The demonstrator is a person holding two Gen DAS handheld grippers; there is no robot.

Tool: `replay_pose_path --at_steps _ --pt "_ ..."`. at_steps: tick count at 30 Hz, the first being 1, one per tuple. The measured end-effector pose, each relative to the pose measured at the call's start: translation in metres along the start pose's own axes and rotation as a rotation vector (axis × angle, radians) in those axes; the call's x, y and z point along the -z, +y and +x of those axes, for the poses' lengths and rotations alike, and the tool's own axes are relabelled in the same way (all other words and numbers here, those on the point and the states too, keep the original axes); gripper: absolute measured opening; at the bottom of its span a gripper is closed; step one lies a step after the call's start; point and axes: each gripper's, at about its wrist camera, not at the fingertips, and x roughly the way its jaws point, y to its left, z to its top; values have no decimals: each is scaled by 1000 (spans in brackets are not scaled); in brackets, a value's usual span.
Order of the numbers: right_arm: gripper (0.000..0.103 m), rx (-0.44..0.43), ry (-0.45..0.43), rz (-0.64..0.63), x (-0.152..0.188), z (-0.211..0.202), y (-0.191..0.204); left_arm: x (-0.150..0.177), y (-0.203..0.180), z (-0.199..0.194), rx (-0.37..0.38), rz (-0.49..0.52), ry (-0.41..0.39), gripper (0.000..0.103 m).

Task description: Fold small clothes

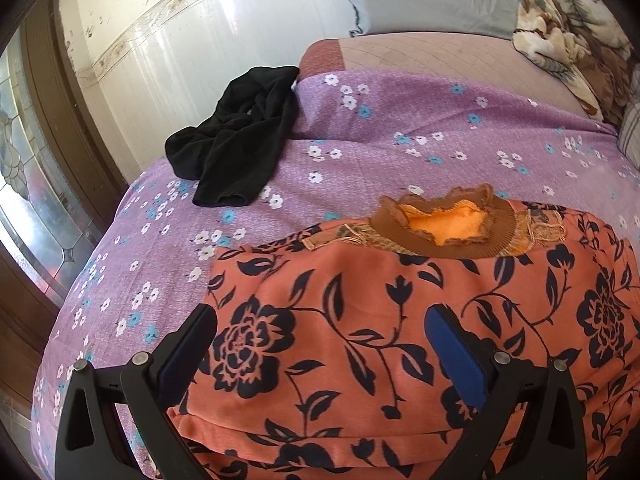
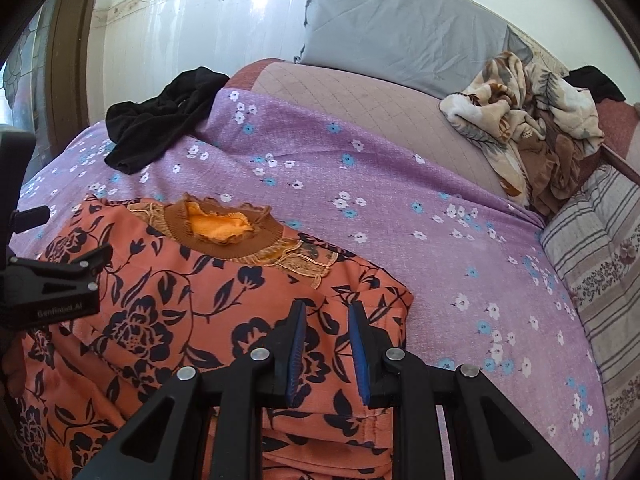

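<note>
Both hand-held grippers hang over an orange floral top [image 1: 360, 340] lying folded on the purple bedspread [image 1: 360, 152]: left gripper [image 1: 320, 332] wide open, right gripper [image 2: 326, 312] narrowly parted, gripping nothing. A black garment [image 1: 240, 136], ahead and left, likely awaits folding next.

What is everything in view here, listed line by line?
floral top: one, orange with dark flowers and a brown knit collar, folded at the near edge of the bed.
black garment: one, black, crumpled at the bed's far left edge.
bedsheet: one, purple with white and blue flowers, covering the bed.
grey pillow: one, grey, against the wall.
blanket: one, cream and brown, bunched at the far right.
striped cushion: one, grey-striped, right edge.
left gripper: one, black with blue pads, open over the top.
right gripper: one, black with blue pads, narrowly open, nothing between.
</note>
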Motion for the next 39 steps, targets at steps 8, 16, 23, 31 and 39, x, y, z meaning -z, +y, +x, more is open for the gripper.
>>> replay_pose_path --at_steps 8,16,23,31,39 --pt "25 -10 -16 -35 -1 -6 16 -2 12 -1 -12 -26 -4 103" --pt "25 -15 -23 -42 -1 -7 21 -2 11 -3 -14 -16 -9 103" --pt "25 -19 -23 -43 -1 -8 21 -2 11 -2 -14 -15 -7 103" --pt "25 -22 -17 -42 -1 -6 21 -1 12 0 -18 -10 -2 103" --pt "77 -167 303 53 22 57 9 18 19 56 -102 64 237 103"
